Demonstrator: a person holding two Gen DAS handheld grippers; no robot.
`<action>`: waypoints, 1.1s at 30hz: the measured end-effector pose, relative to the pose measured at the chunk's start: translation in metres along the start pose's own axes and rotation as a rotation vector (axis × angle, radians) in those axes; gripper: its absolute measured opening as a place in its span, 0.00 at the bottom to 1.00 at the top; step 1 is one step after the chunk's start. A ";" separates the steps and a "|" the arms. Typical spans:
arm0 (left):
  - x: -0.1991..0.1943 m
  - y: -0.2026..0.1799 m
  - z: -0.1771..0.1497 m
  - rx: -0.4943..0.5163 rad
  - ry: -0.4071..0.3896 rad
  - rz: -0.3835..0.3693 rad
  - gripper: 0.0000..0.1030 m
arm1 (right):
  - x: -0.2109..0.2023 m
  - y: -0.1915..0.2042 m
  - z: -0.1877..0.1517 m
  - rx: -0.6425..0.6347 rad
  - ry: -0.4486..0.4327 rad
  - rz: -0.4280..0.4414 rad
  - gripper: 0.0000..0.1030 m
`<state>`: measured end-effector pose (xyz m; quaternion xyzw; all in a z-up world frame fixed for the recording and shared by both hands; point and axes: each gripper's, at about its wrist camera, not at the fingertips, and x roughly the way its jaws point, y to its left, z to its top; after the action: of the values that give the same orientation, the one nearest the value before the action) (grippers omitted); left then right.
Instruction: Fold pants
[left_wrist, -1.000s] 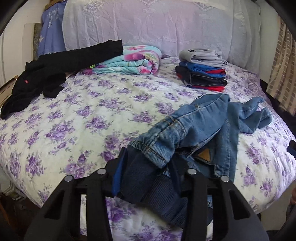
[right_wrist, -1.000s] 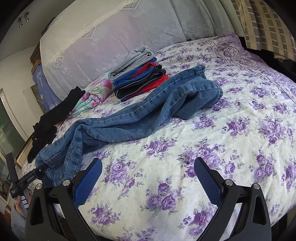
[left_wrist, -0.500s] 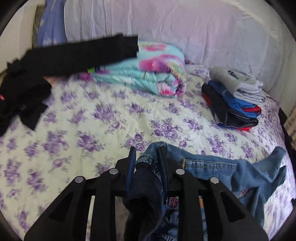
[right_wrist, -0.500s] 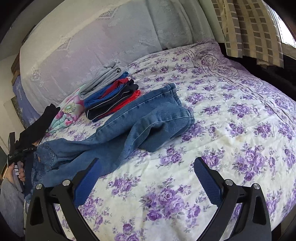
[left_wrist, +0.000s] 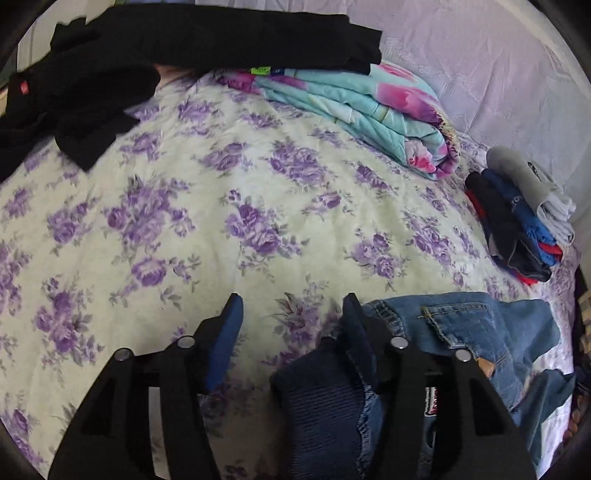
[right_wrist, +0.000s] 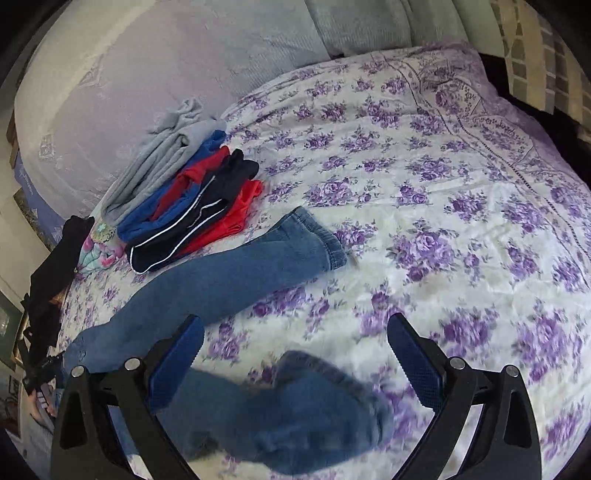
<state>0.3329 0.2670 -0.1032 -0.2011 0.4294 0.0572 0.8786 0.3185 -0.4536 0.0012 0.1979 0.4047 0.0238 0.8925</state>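
A bed fills both views, covered by a pale bedspread (left_wrist: 229, 206) printed with purple roses, with a lavender-white draped headboard or pillows (right_wrist: 155, 74) along its far edge. In the left wrist view a black garment (left_wrist: 155, 55) sprawls across the far left, a folded turquoise-and-pink quilt (left_wrist: 376, 110) lies beside it, and a stack of folded clothes (left_wrist: 517, 221) in grey, blue, navy and red sits at the far right. A checked curtain (right_wrist: 543, 48) hangs at the far right corner of the right wrist view. The jeans (right_wrist: 240, 273) lie across the near part of the bed, one leg stretched toward the stack with its hem just short of it, the other leg bunched and blurred close to the camera. The left gripper (left_wrist: 291, 314) points steeply down at the near edge; its jaws are opening, the waistband end of the jeans draped against the right finger while the left finger stands clear over bare bedspread. The right gripper (right_wrist: 295, 343) is tilted down with jaws spread wide; the blurred leg seems to lie beneath them, not pinched.
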 end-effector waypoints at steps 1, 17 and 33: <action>0.000 0.004 0.000 -0.010 0.001 -0.010 0.57 | 0.012 -0.005 0.010 0.025 0.029 0.018 0.97; -0.002 0.006 -0.010 0.004 -0.031 -0.009 0.76 | 0.116 -0.024 0.039 0.207 0.230 0.102 0.96; -0.019 0.003 -0.036 0.051 0.096 -0.155 0.66 | 0.118 -0.050 0.021 0.401 0.191 0.290 0.10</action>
<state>0.2941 0.2564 -0.1096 -0.2135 0.4556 -0.0316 0.8636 0.4075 -0.4832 -0.0890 0.4234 0.4512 0.0893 0.7805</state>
